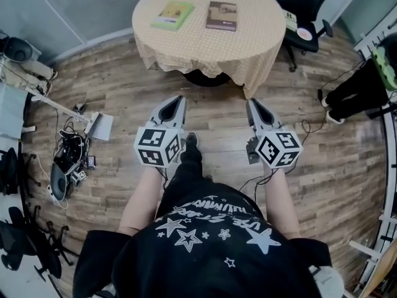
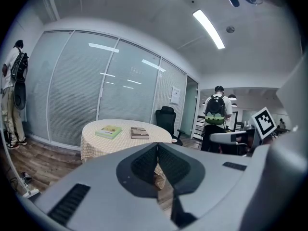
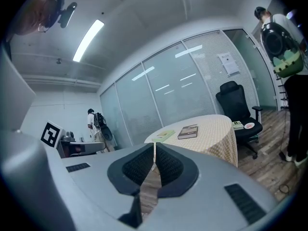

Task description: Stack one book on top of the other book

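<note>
**A:** so where are we at with the books?

**B:** both lie flat on the round table (image 1: 211, 51), side by side with a gap between them. We see the green book (image 1: 172, 15) on the left and the brown book (image 1: 222, 15) on the right. Nothing stacked yet.

**A:** and our grippers?

**B:** we hold the left gripper (image 1: 179, 98) and right gripper (image 1: 250, 101) out over the wood floor (image 1: 124, 92), well short of the table, both pointing at it. Jaws are pressed together on both, nothing between them.

**A:** anything else around?

**B:** a black chair (image 1: 307, 8) just right of the table. In the left gripper view we also catch a person (image 2: 215, 112) with a backpack further off.
</note>
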Demonstrator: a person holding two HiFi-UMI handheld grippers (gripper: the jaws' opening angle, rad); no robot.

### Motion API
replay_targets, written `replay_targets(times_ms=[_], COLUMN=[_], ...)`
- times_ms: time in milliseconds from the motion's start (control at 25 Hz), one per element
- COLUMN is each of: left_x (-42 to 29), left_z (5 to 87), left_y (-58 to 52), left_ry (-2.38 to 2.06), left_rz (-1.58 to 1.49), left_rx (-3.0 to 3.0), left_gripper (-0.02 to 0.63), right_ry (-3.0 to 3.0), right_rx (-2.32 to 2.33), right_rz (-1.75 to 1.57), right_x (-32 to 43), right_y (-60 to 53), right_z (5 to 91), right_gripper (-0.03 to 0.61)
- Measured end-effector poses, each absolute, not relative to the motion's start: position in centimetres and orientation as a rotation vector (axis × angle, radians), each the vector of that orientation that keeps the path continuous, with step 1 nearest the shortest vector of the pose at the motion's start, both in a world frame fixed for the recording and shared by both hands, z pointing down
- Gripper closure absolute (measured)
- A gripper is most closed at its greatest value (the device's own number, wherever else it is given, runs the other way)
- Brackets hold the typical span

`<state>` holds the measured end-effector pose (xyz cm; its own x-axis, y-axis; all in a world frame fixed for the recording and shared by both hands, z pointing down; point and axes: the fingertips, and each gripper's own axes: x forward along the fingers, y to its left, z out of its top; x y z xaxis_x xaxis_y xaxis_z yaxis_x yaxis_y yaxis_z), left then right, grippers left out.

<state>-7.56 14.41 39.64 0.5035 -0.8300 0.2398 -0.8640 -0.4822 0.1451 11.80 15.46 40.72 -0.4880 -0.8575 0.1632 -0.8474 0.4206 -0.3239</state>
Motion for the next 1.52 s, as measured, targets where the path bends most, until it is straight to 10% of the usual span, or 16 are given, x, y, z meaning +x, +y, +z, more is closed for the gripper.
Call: replay_targets(times_ms=[1520], left_x=[-10.2], left_z=[40.8], left_y=[-13.6], left_ry=[-1.234], left_rz=[0.234], left_rx=[2.551], left_gripper=[0.604], right_ry=[2.500], right_rx=[-1.722], right_rz=[-0.684], right_x=[8.6], right_y=[-10.3], right_z=[41.1], right_gripper=[0.549])
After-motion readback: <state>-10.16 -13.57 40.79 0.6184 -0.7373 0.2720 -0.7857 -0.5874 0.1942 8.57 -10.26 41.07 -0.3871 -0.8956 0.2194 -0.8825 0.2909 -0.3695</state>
